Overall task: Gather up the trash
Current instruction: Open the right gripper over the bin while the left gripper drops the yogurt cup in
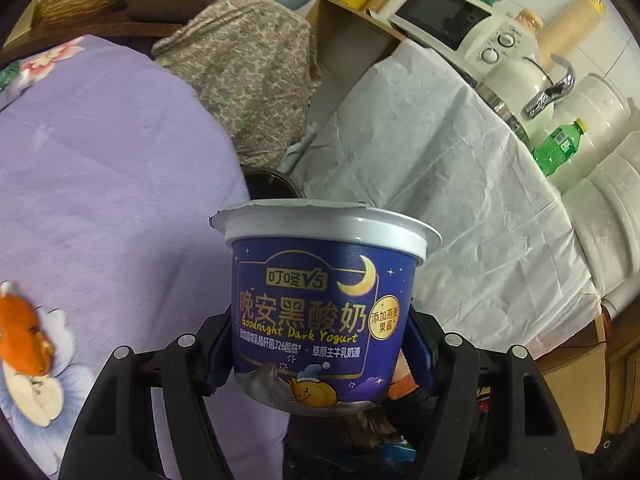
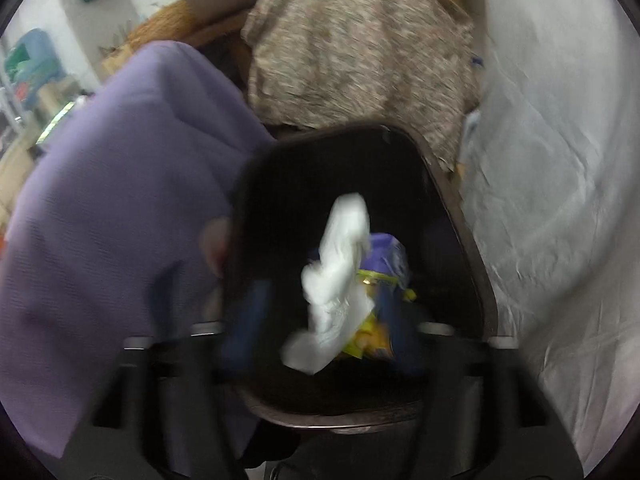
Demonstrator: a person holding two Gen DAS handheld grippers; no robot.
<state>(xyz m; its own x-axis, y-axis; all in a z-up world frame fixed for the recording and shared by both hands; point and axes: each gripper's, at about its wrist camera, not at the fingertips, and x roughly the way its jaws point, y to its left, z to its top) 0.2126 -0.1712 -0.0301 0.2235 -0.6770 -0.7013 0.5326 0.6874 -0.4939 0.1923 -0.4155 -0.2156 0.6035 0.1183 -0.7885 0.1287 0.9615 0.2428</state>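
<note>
Beside lilac bedspread [image 1: 112,184], white-papered counter [image 1: 452,184]

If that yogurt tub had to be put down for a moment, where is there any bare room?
The white paper sheet is bare between the cardboard box and the green bottle. The purple cloth is also free. The back edge by the toaster oven is crowded, and the dark bin already holds trash.

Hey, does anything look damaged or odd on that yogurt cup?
Yes: the dark blue yogurt cup in the left hand-held gripper has a ragged strip of torn foil lid around its white rim, so it was already opened.
</note>
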